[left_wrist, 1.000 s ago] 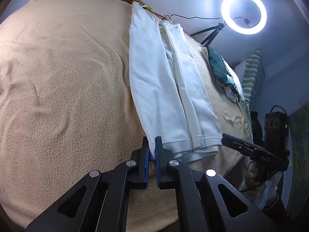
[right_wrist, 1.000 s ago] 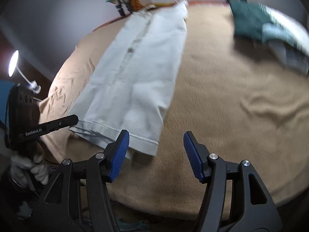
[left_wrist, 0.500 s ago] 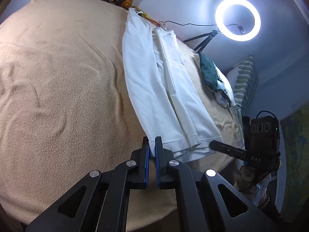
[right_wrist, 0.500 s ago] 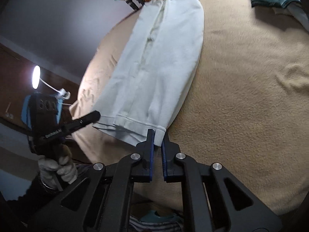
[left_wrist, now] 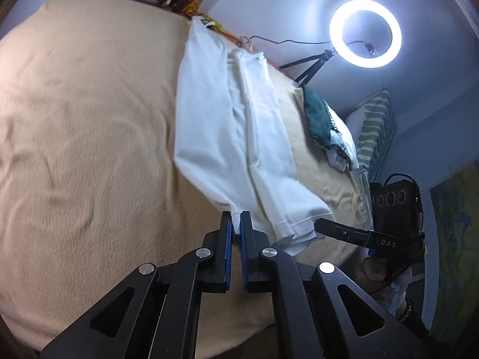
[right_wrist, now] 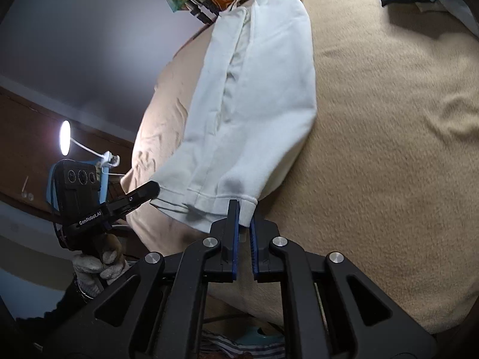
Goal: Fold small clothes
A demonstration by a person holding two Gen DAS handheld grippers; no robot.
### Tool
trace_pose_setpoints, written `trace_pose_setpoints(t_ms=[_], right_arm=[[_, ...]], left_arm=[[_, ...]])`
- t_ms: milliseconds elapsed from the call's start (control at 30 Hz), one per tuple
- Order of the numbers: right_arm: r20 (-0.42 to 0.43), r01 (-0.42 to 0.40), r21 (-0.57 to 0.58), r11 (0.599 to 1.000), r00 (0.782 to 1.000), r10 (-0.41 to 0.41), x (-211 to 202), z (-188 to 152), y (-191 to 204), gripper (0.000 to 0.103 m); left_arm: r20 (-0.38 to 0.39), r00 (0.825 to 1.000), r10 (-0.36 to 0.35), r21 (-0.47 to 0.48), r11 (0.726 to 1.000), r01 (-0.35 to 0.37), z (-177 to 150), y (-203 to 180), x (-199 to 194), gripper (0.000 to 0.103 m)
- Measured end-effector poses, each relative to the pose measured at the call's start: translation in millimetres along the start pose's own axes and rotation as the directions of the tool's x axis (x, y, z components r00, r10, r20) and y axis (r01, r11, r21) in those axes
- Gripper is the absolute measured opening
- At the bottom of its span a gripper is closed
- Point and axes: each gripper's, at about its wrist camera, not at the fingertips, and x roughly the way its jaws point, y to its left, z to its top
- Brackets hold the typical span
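White pants [left_wrist: 221, 131] lie folded lengthwise on the tan blanket [left_wrist: 83, 125], waistband at the far edge. My left gripper [left_wrist: 235, 218] is shut on one corner of the ribbed cuff hem. My right gripper [right_wrist: 244, 209] is shut on the other hem corner [right_wrist: 248, 206]. Both lift the cuff end off the bed, and the pants [right_wrist: 254, 95] sag between the hem and the part still lying flat. The other gripper shows in each view, the right in the left wrist view [left_wrist: 323, 224] and the left in the right wrist view [right_wrist: 149, 188].
A dark green garment and other clothes [left_wrist: 320, 119] lie at the bed's far right, by a striped pillow [left_wrist: 374, 131]. A ring light [left_wrist: 365, 33] on a tripod stands behind the bed. A small lamp [right_wrist: 64, 137] glows at the left.
My right gripper went from open to shut on the hem corner. Both grippers have since raised the cuff end and the near part of the pants off the blanket.
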Motion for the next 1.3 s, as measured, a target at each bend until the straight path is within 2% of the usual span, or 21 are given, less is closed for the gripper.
trace_pose_setpoints(t_ms=[267, 533, 733, 933, 967, 1000, 1067, 1167, 1300], right_arm=[[0.077, 0.013, -0.016, 1.0, 0.997, -0.011, -10, 54, 23, 0.008], [0.095, 0.045, 0.05, 0.998, 0.994, -0.049, 6, 105, 4, 0.008], [0.075, 0.058, 0.089, 0.994, 0.995, -0.065, 29, 129, -8, 0.008], [0.096, 0.051, 0.163, 0.985, 0.993, -0.067, 28, 137, -28, 0.01], [0.093, 0.046, 0.18, 0.983, 0.994, -0.064, 27, 137, -32, 0.016], [0.092, 0.044, 0.192, 0.98, 0.994, -0.063, 25, 138, -36, 0.027], [0.124, 0.057, 0.198, 0.979, 0.989, -0.083, 16, 138, -39, 0.039], [0.154, 0.09, 0.159, 0.983, 0.981, -0.114, 3, 138, -35, 0.039], [0.154, 0.144, 0.063, 0.988, 0.976, -0.152, 1, 131, -20, 0.039]], left_arm=[[0.056, 0.998, 0.029, -0.005, 1.0, -0.029, 52, -4, -2, 0.003], [0.055, 0.996, 0.064, -0.046, 0.997, -0.062, 91, 12, 25, 0.003], [0.058, 0.994, 0.095, -0.062, 0.994, -0.091, 108, 19, 42, 0.003], [0.094, 0.989, 0.113, -0.072, 0.992, -0.106, 123, 24, 41, 0.004], [0.1, 0.988, 0.114, -0.075, 0.991, -0.107, 124, 25, 39, 0.004], [0.106, 0.986, 0.127, -0.075, 0.99, -0.12, 125, 26, 37, 0.005], [0.114, 0.984, 0.137, -0.06, 0.99, -0.131, 124, 24, 33, 0.006], [0.114, 0.982, 0.148, -0.027, 0.989, -0.146, 117, 21, 29, 0.006], [0.048, 0.992, 0.113, -0.009, 0.994, -0.113, 103, 19, 38, 0.006]])
